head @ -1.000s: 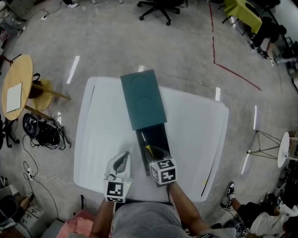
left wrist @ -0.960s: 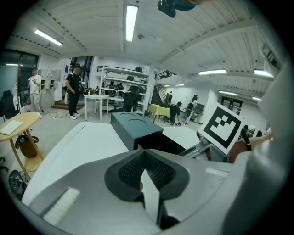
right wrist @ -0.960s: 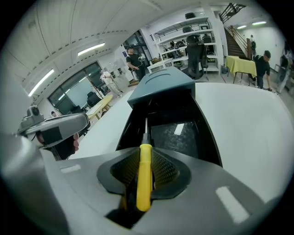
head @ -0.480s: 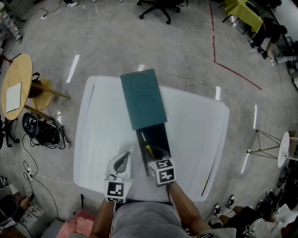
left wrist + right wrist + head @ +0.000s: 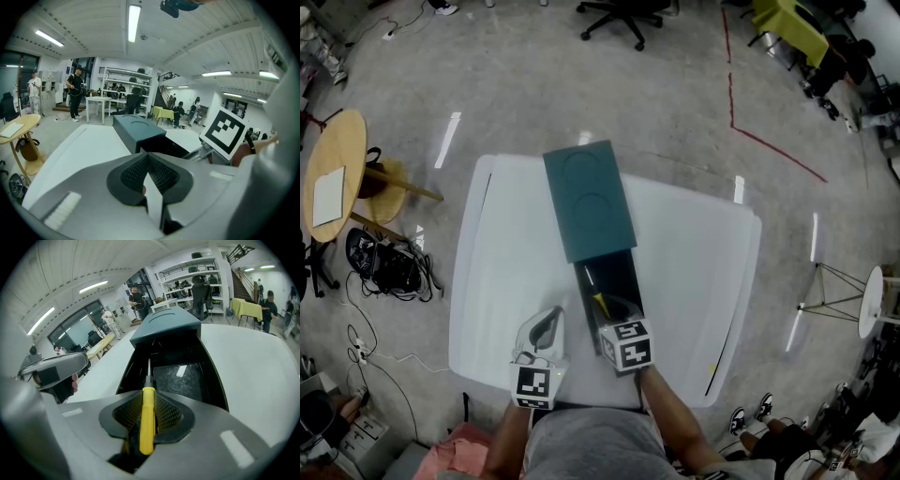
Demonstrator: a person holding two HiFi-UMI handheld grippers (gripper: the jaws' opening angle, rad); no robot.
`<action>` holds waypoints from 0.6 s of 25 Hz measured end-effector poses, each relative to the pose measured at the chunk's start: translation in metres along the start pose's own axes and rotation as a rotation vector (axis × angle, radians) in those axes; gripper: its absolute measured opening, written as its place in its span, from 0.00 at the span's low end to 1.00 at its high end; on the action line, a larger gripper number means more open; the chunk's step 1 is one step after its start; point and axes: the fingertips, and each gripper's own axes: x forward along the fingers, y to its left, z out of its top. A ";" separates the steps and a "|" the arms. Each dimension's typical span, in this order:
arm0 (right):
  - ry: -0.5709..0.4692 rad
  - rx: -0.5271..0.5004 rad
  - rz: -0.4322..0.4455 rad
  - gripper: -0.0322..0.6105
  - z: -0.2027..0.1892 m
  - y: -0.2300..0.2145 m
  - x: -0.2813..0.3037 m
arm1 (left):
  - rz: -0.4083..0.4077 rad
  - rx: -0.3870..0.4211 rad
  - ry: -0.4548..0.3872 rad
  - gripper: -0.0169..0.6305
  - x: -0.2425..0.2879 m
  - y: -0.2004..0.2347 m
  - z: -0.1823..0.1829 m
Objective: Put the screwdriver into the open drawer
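My right gripper (image 5: 614,309) is shut on the screwdriver (image 5: 600,302), gripping its yellow handle (image 5: 147,420). The metal shaft points forward and down into the open black drawer (image 5: 180,373). That drawer (image 5: 619,272) is pulled out toward me from the teal cabinet (image 5: 589,199), which lies on the white table (image 5: 694,253). My left gripper (image 5: 547,321) hovers over the table just left of the drawer. In the left gripper view its pads (image 5: 161,173) meet at the tips with nothing between them, and the cabinet (image 5: 136,131) stands ahead.
A round wooden side table (image 5: 333,173) and a heap of cables (image 5: 389,267) are on the floor at the left. A thin-legged stand (image 5: 839,291) is at the right. An office chair (image 5: 623,14) sits beyond the table. Several people stand in the distance.
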 end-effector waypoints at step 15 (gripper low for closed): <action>-0.022 0.017 0.012 0.26 0.002 0.004 -0.005 | -0.001 0.009 -0.018 0.04 -0.009 -0.004 0.005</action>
